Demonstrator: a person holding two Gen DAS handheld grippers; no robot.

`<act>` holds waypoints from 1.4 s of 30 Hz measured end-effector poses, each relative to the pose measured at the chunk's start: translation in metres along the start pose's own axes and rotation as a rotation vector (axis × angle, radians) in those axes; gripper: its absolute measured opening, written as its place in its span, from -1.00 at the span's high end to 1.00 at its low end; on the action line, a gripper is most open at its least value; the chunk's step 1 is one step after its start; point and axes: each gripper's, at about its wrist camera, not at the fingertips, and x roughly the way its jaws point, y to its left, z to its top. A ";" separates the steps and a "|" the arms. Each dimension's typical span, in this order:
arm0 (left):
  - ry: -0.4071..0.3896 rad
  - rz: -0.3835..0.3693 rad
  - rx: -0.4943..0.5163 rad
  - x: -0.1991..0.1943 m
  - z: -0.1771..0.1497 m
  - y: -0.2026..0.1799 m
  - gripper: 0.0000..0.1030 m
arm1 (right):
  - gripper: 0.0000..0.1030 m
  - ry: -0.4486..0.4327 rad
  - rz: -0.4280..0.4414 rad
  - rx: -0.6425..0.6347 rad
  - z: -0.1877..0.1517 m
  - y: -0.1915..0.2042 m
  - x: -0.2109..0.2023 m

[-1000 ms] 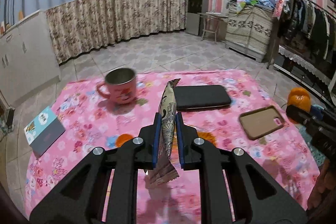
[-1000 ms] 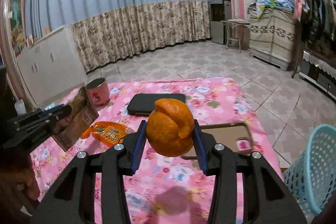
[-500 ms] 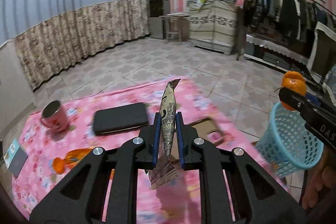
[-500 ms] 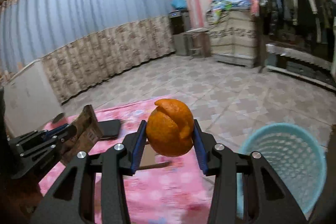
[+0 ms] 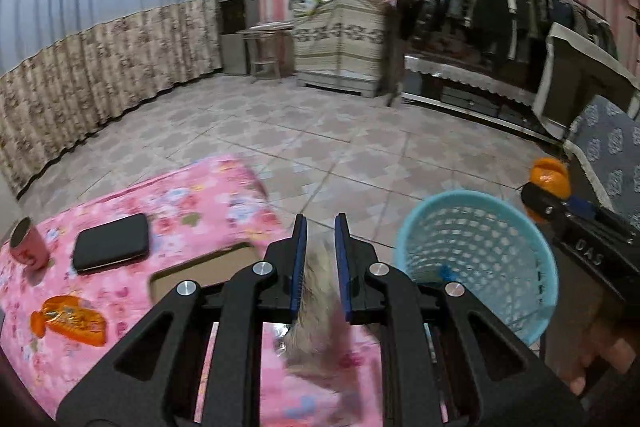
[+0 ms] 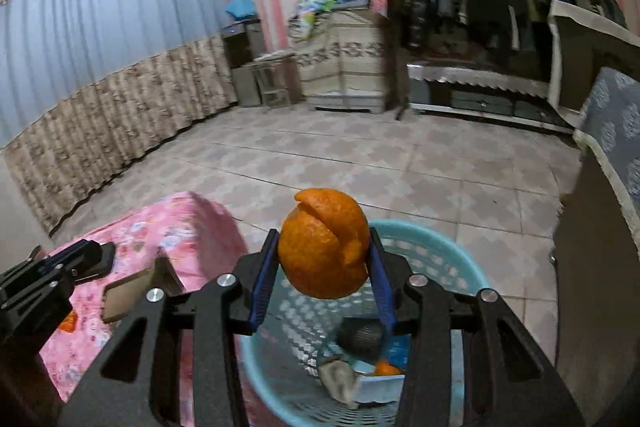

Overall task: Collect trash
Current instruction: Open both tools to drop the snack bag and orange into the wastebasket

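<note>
Two pieces of trash on their way out: the right tongs [image 6: 325, 281] are clamped on an orange peel [image 6: 325, 242], held directly above the open mouth of the blue basket [image 6: 448, 259] that stands on the floor beside the desk [image 5: 192, 187]. Scraps already lie in the basket's bottom. The left tongs [image 5: 321, 267] stand parted, a blurred pale wrapper [image 5: 316, 319] dropping out from between their blue pads [image 5: 299, 263]; it hangs low over the desk's near edge, to the left of the basket and not above it.

That is the weak spot. Released where it is, the light wrapper looks likely to land on the pink cloth or flutter to the floor instead of going in, since the left tongs sit short of the rim. The peel seems safer, though a late opening or a drift past the far rim could send it rolling across the tiles. An orange snack packet [image 5: 70, 319] is not yet collected; the red cup [image 5: 28, 245] and black case [image 5: 112, 242] nearby are no trash and could be knocked in a hasty reach.
</note>
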 end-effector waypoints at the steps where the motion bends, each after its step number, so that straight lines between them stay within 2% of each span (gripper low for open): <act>1: 0.000 -0.009 0.008 0.002 0.001 -0.007 0.75 | 0.17 0.000 -0.005 0.003 0.000 -0.003 0.000; 6: -0.002 -0.042 0.023 0.006 0.007 -0.027 0.75 | 0.17 -0.004 -0.005 0.014 0.003 -0.012 0.001; 10: 0.004 -0.029 0.050 0.010 0.007 -0.035 0.75 | 0.17 0.006 0.007 0.015 0.001 -0.017 -0.002; 13: 0.056 0.008 0.071 0.026 -0.007 -0.028 0.75 | 0.17 -0.004 0.018 0.032 0.002 -0.020 -0.005; 15: 0.112 0.018 0.057 0.040 -0.028 -0.017 0.75 | 0.17 -0.006 0.025 0.036 -0.002 -0.015 -0.006; 16: 0.134 0.029 0.056 0.045 -0.037 -0.013 0.64 | 0.17 -0.005 0.029 0.035 -0.005 -0.014 -0.006; 17: 0.150 0.038 0.057 0.047 -0.043 -0.011 0.07 | 0.17 -0.001 0.032 0.030 -0.006 -0.012 -0.006; 18: 0.153 0.051 0.052 0.047 -0.050 -0.008 -0.28 | 0.17 0.002 0.031 0.026 -0.007 -0.011 -0.004; 19: 0.146 0.075 0.050 0.046 -0.058 -0.006 -0.74 | 0.17 0.005 0.035 0.028 -0.007 -0.009 -0.002; 25: 0.232 0.069 0.102 0.065 -0.083 -0.010 -0.74 | 0.17 0.007 0.055 0.033 -0.007 -0.009 0.001; 27: 0.270 0.056 0.099 0.074 -0.089 -0.010 -0.73 | 0.17 0.005 0.054 0.037 -0.007 -0.011 0.001; 30: 0.309 0.049 0.093 0.085 -0.096 -0.010 -0.46 | 0.17 0.011 0.055 0.046 -0.009 -0.012 0.004; 31: 0.312 0.035 0.070 0.088 -0.098 -0.006 -0.44 | 0.17 0.013 0.055 0.044 -0.009 -0.011 0.005; 33: 0.310 0.010 0.032 0.089 -0.098 0.000 -0.23 | 0.17 0.014 0.056 0.048 -0.009 -0.011 0.004; 35: 0.294 0.021 0.036 0.088 -0.098 0.003 0.41 | 0.17 0.012 0.058 0.051 -0.010 -0.011 0.004; 37: 0.292 0.012 0.021 0.088 -0.096 0.010 0.71 | 0.17 0.008 0.060 0.055 -0.009 -0.012 0.002; 40: 0.275 0.002 0.014 0.084 -0.095 0.013 0.97 | 0.17 0.008 0.063 0.057 -0.009 -0.011 0.002; 42: 0.248 0.001 0.007 0.078 -0.093 0.013 1.00 | 0.17 0.007 0.064 0.057 -0.009 -0.011 0.001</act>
